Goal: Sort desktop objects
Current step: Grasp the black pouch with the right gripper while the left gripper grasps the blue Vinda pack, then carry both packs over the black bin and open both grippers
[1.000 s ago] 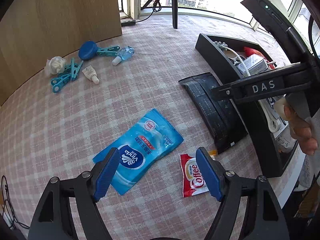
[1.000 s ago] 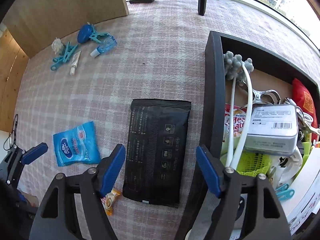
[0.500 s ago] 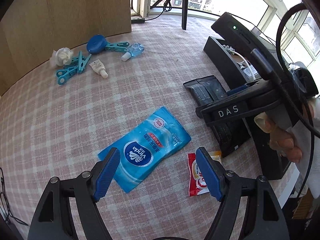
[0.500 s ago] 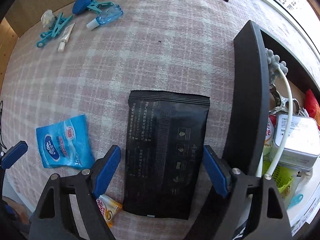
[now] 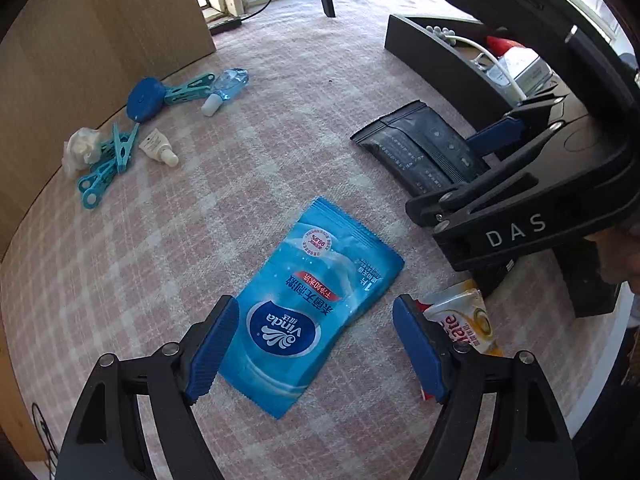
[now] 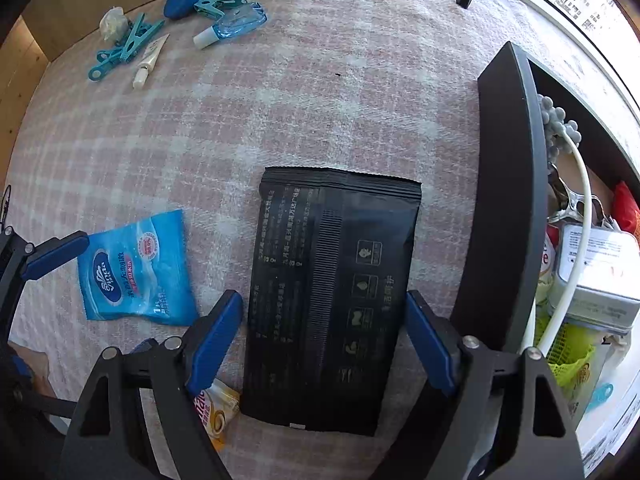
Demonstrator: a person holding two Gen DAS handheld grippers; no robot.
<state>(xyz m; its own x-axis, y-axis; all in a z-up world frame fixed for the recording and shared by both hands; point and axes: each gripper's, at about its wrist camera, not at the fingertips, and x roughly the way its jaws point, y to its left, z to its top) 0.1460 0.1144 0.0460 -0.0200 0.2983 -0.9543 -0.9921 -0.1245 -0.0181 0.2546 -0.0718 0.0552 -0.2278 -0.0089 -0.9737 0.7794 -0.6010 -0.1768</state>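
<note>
Both grippers poised over flat packets, nothing gripped yet.

The blue tissue packet [image 5: 316,312] lies flat on the bench between the spread jaws of the left gripper [image 5: 316,344]; the black pouch [image 6: 332,296] lies flat just beside the black bin [image 6: 508,200], straddled by the right gripper [image 6: 324,340], whose jaws are closing, pads not yet pressing it. Each gripper likely brackets its packet across the width for a pinch toward the already crowded bin. A coffee sachet [image 5: 464,320] lies near; pegs [image 5: 108,160] and small tubes sit well apart on the pink checked cloth [image 5: 280,120], with windows beyond.
</note>
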